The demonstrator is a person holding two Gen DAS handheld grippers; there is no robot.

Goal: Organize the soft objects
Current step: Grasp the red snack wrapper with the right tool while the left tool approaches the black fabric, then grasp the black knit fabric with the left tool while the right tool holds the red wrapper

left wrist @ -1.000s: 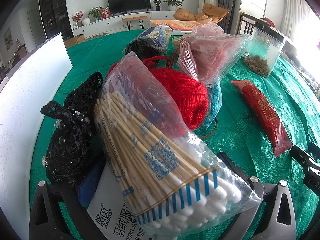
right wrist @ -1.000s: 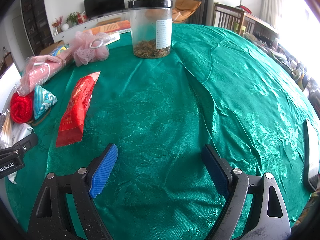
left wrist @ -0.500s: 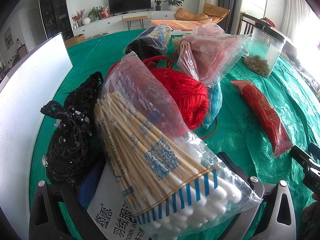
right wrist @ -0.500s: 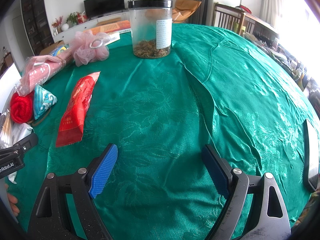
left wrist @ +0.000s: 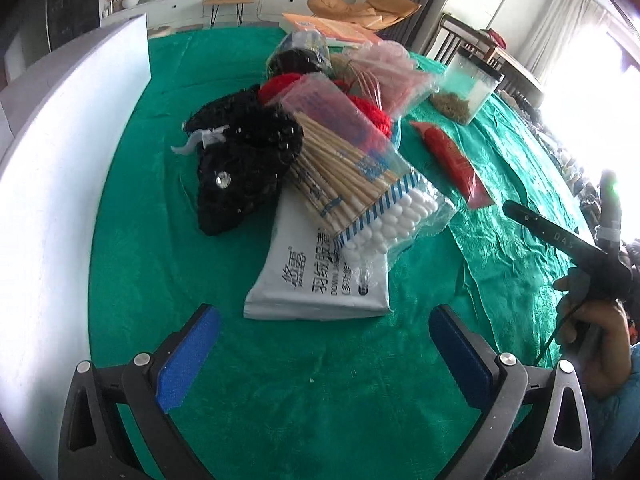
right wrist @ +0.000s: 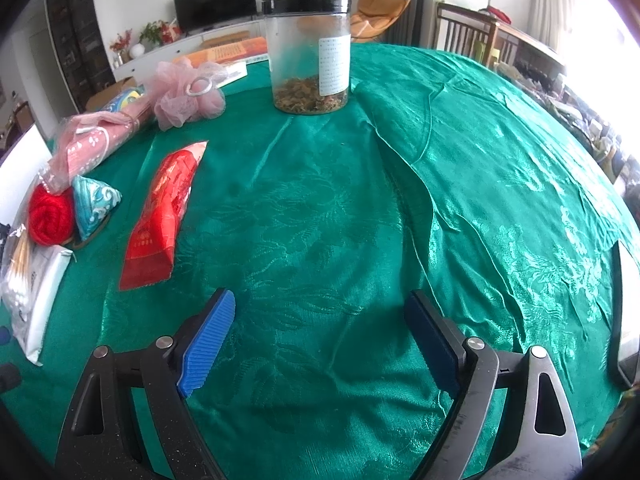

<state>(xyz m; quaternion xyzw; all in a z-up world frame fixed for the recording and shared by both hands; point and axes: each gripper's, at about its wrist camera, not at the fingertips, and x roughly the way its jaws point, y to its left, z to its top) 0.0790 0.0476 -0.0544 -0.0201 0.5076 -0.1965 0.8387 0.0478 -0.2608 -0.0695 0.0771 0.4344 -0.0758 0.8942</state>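
1. Left wrist view. Left hand-held gripper (left wrist: pixel 324 354) hangs over bare green table (left wrist: pixel 132 240), jaws wide, nothing between the blue pads, touching nothing.
2. Same view. The pile of soft things lies straight ahead, just far of the pads. Nearest is a white flat packet (left wrist: pixel 320 280), its long axis running near-to-far, near end almost centred between the jaws.
3. On the packet's far end rests a bag of cotton swabs (left wrist: pixel 360 184), slanting far-left to near-right. A black beaded net pouch (left wrist: pixel 244 172) sits to its left; red yarn (left wrist: pixel 372 114) and a pink bagged bundle (left wrist: pixel 388 76) lie behind.
4. Judgement: the left gripper is the nearer one to the pile; a short forward reach should meet the packet end-on.
5. Right wrist view. Right hand-held gripper (right wrist: pixel 320 340) also spread wide and empty, above bare cloth.
6. Same view. The pile sits well off to the far left. A red sachet (right wrist: pixel 164 216), long axis near-to-far, lies ahead and left. A clear jar (right wrist: pixel 310 56) stands far centre, a pink mesh puff (right wrist: pixel 188 94) to its left.
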